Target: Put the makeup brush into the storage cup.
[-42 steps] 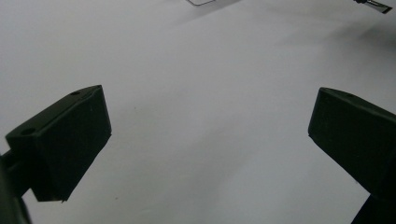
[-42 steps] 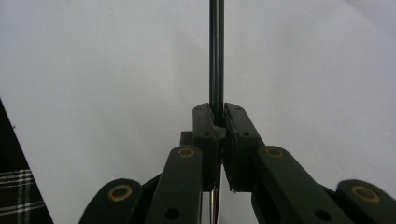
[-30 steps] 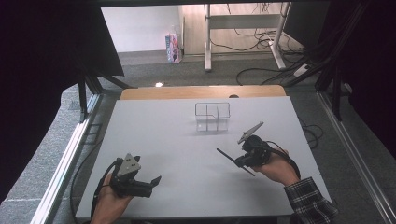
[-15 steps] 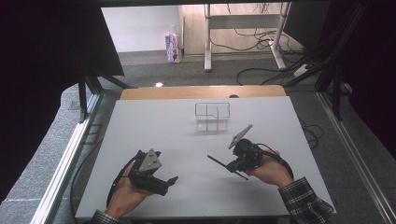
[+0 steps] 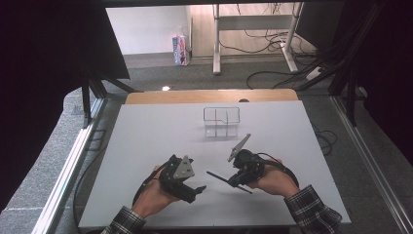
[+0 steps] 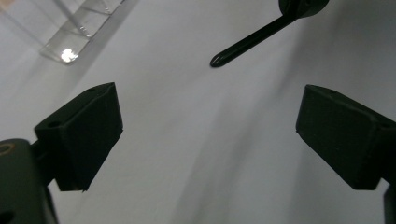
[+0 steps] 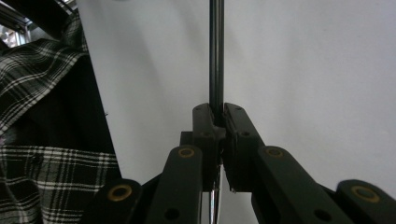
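- Right gripper (image 5: 234,179): jaws clenched on a thin black rod (image 5: 220,178), seen in the right gripper view running straight out from between the pads (image 7: 211,122). It sits right of centre on the near half of the white table (image 5: 146,131).
- Left gripper (image 5: 197,189): released, nothing between its jaws, which have just been closing a little. It is near the rod's free tip (image 6: 215,60), not touching.
- The rod points left toward the left gripper, held clear above the table as far as can be judged.
- Handling, by judgement: slim, rigid, light; the smooth round shaft may roll or slip between flat pads. Best taken across the shaft, back from the tip, pads square to it.
- A clear divided container (image 5: 221,122) stands far of both grippers, at mid-table.
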A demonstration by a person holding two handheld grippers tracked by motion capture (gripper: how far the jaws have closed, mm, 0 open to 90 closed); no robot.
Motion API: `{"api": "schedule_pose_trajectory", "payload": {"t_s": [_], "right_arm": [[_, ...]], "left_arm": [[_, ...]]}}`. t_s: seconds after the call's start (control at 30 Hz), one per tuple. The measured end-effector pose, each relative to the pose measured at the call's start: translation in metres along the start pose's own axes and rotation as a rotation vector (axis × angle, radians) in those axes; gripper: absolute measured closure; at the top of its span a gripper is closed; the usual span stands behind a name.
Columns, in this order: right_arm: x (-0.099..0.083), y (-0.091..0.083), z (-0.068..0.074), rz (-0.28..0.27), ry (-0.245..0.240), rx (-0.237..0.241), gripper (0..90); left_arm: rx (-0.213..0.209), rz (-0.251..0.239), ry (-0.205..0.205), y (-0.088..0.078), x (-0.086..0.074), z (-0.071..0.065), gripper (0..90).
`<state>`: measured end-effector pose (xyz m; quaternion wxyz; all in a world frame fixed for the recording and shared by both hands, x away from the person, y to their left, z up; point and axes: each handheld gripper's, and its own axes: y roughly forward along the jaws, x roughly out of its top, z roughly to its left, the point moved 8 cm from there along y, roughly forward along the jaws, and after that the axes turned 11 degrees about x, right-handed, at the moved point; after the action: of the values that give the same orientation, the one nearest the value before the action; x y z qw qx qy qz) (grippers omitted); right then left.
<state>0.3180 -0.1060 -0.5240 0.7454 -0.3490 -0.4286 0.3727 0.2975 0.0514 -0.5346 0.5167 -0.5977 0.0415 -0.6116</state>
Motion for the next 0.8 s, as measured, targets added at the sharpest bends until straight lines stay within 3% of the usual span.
{"api": "schedule_pose_trajectory", "payload": {"t_s": [0.23, 0.43, 0.63, 0.8], "right_arm": [[0.004, 0.006, 0.011, 0.018, -0.028, 0.045, 83.9], [0.006, 0.011, 0.020, 0.033, -0.045, 0.089, 83.9], [0.007, 0.012, 0.022, 0.037, -0.050, 0.092, 83.9], [0.006, 0.012, 0.022, 0.036, -0.052, 0.100, 83.5]], "left_arm": [[-0.024, 0.010, 0.097, 0.011, 0.005, -0.012, 20.5], [-0.034, -0.004, 0.165, 0.010, 0.006, -0.020, 42.6], [-0.046, -0.012, 0.211, 0.009, 0.005, -0.024, 61.5], [-0.060, 0.018, 0.274, 0.010, -0.001, -0.027, 72.6]]}}
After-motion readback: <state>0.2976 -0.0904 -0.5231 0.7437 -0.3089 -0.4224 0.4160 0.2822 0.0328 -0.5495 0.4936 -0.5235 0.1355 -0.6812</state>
